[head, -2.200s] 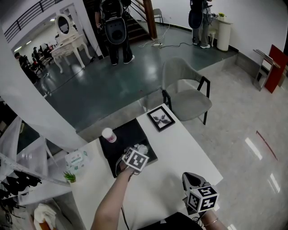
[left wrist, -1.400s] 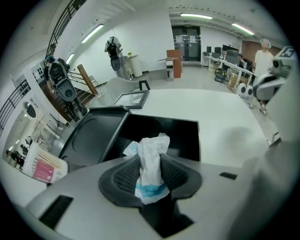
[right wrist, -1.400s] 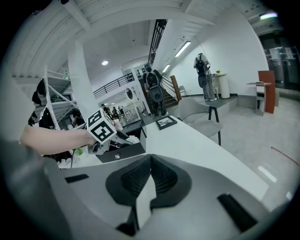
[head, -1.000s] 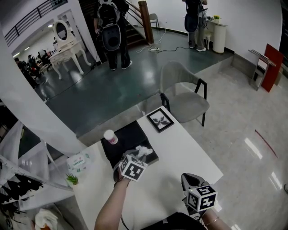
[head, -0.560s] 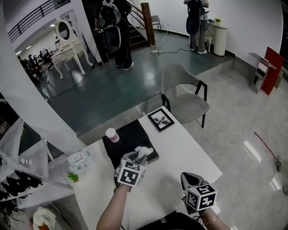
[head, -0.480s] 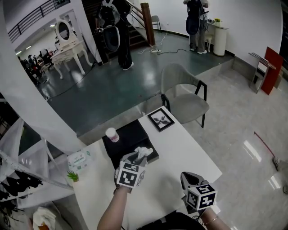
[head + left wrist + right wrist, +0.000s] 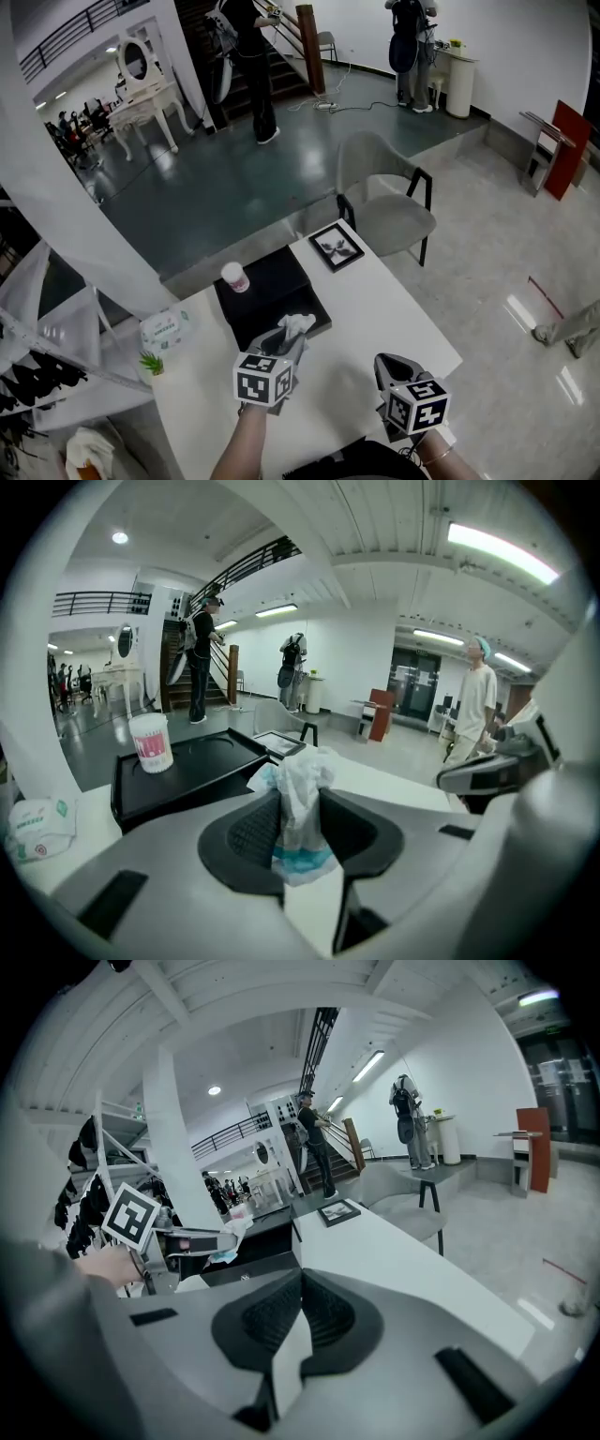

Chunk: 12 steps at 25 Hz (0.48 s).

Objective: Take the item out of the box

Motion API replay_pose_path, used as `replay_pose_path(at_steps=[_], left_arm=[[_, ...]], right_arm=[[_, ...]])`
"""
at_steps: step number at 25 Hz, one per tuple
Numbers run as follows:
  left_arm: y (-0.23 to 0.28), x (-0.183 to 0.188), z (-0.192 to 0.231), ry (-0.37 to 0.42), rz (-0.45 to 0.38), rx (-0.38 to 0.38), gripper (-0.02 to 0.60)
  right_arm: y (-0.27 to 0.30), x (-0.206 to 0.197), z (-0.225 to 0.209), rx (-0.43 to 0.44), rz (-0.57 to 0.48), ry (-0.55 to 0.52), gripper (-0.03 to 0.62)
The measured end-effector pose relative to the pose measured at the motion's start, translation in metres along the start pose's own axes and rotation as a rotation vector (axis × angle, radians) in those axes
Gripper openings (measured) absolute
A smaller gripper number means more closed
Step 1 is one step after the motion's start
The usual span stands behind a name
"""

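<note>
A black box [image 7: 267,291] lies open on the white table [image 7: 375,309]. My left gripper [image 7: 291,339] is shut on a crumpled white and blue packet [image 7: 297,324], held in the air just past the box's near edge. In the left gripper view the packet [image 7: 300,799] sticks up between the pads, and the box [image 7: 187,766] lies behind it. My right gripper [image 7: 389,367] hovers over the table's near right part, shut with nothing in it. The right gripper view shows its jaws [image 7: 300,1312] closed, with the left gripper [image 7: 211,1241] holding the packet [image 7: 230,1237] off to the left.
A white cup [image 7: 234,277] stands on the box's far left corner. A framed picture [image 7: 337,247] lies at the table's far end, with a grey chair [image 7: 389,202] behind it. A tissue pack [image 7: 165,328] and a small plant [image 7: 150,364] sit at the left. People stand far off.
My left gripper has come back toward me and risen off the box, rolling as it went, with the packet still in it. The right gripper has stayed put.
</note>
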State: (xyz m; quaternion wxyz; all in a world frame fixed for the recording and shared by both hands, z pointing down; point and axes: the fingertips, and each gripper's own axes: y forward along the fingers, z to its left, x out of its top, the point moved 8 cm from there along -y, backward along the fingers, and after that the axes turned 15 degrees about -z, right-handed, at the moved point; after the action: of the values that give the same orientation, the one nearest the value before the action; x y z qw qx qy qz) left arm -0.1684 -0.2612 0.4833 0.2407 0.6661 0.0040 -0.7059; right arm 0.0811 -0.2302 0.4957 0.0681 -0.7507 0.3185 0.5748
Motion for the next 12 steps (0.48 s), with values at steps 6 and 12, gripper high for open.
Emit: replay_pose_path(at_steps=[6,12], left_arm=[[-0.014,-0.014,-0.006,-0.066,-0.015,0.013,0.126],[-0.029,-0.022,-0.007,-0.112,-0.025,0.054,0.126]], right_arm=[[0.001,0.001,0.001,-0.003,-0.004,-0.002,0.000],[0.002,0.003,0.001,-0.001,-0.008,-0.005,0.000]])
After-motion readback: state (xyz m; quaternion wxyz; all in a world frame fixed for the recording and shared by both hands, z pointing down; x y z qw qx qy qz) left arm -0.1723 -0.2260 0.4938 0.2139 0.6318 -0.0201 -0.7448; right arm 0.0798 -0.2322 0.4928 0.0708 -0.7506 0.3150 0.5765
